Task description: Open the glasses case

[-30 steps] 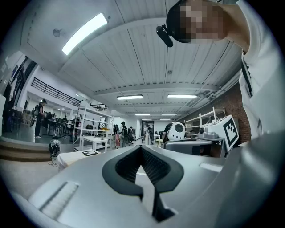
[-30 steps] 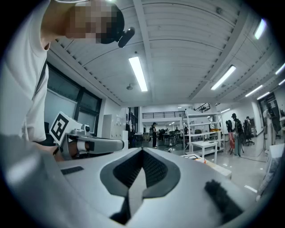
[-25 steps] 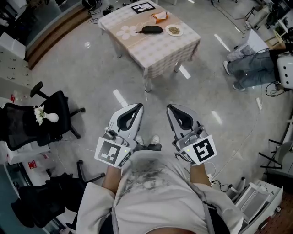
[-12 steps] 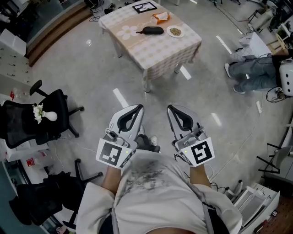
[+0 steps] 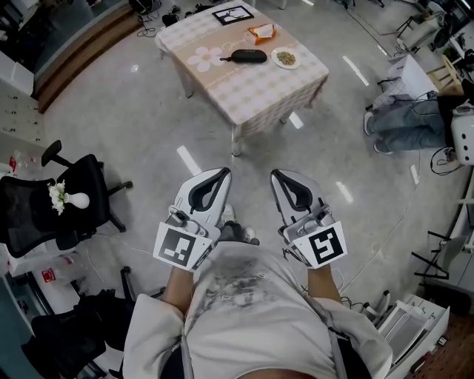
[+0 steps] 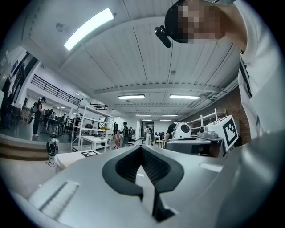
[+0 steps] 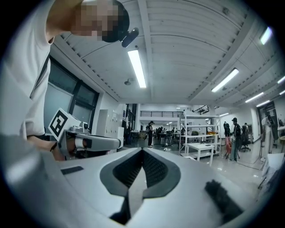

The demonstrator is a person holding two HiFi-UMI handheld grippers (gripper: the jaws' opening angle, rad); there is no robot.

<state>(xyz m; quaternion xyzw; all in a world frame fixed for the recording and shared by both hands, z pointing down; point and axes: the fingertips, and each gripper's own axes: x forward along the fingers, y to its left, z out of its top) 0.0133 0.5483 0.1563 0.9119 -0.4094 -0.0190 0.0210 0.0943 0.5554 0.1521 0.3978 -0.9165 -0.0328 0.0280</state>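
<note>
The black glasses case (image 5: 248, 56) lies closed on a table with a checked cloth (image 5: 259, 85), far ahead at the top of the head view. Both grippers are held level in front of the person's chest, well short of the table. My left gripper (image 5: 224, 172) is shut with nothing between its jaws, and my right gripper (image 5: 275, 175) is shut and empty too. In the left gripper view the shut left gripper (image 6: 141, 147) points into the hall, with the table's corner (image 6: 73, 158) low at the left. The right gripper view shows the shut right gripper (image 7: 142, 150) facing the hall.
On the table lie a small plate (image 5: 285, 57), an orange packet (image 5: 261, 30), a picture frame (image 5: 231, 13) and a flower mat (image 5: 205, 54). A black office chair with a white vase (image 5: 68, 200) stands at the left. A seated person's legs (image 5: 406, 122) show at the right, a white rack (image 5: 416, 322) bottom right.
The table and the floor have slid down and towards me in the head view as the person walks forward. Both grippers keep their pose and stay shut.
</note>
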